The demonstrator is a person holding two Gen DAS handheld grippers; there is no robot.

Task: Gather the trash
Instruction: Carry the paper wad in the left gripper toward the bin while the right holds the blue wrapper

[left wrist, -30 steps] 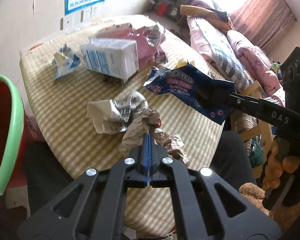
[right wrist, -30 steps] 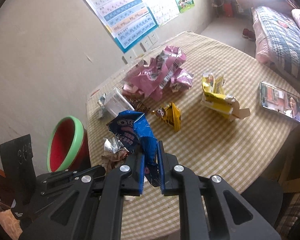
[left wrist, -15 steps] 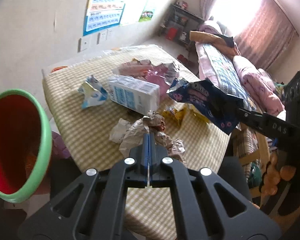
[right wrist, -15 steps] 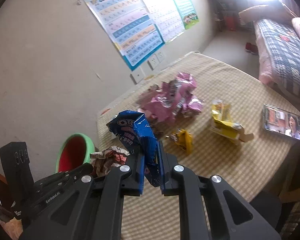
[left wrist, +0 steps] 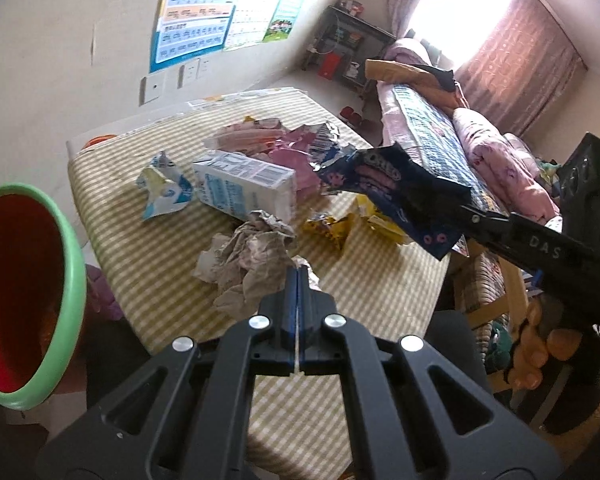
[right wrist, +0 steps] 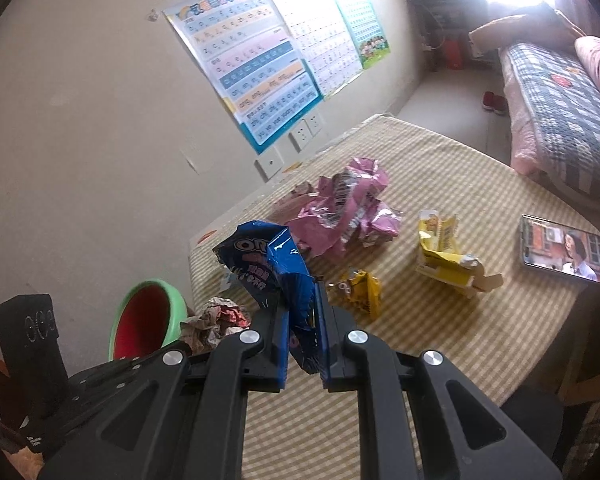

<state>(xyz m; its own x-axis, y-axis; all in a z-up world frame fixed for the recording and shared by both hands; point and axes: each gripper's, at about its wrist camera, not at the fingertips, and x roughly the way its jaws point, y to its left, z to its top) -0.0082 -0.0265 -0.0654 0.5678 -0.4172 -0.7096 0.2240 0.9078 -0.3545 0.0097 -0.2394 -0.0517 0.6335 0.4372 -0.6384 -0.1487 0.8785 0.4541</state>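
- Wrappers fill both my claws: my left gripper (left wrist: 297, 280) is pinched tight on a crumpled brown-and-white paper wad (left wrist: 249, 258), held up off the checked tablecloth (left wrist: 148, 248).
- My right gripper (right wrist: 304, 304) is clamped on a blue Oreo wrapper (right wrist: 266, 264); from the left wrist view that same wrapper (left wrist: 384, 184) hangs in the air above the table's right side, and a hand (left wrist: 536, 352) shows under the gripper's handle.
- A red bin with a green rim (left wrist: 72, 280) stands at the table's left edge, just beside my left claw; its mouth faces me.
- Still on the cloth: a white-and-blue milk carton (left wrist: 244, 188) lying on its side, a torn blue-and-white packet (left wrist: 162, 192) to its left, and a heap of pink foil bags (right wrist: 344, 208) behind it.
- A small yellow wrapper (right wrist: 360, 292) lies near my right fingertips; a torn yellow box (right wrist: 448, 260) sits further right.
- A phone (right wrist: 564, 254) with a lit screen lies flat near the table's right edge, well apart from the rubbish.
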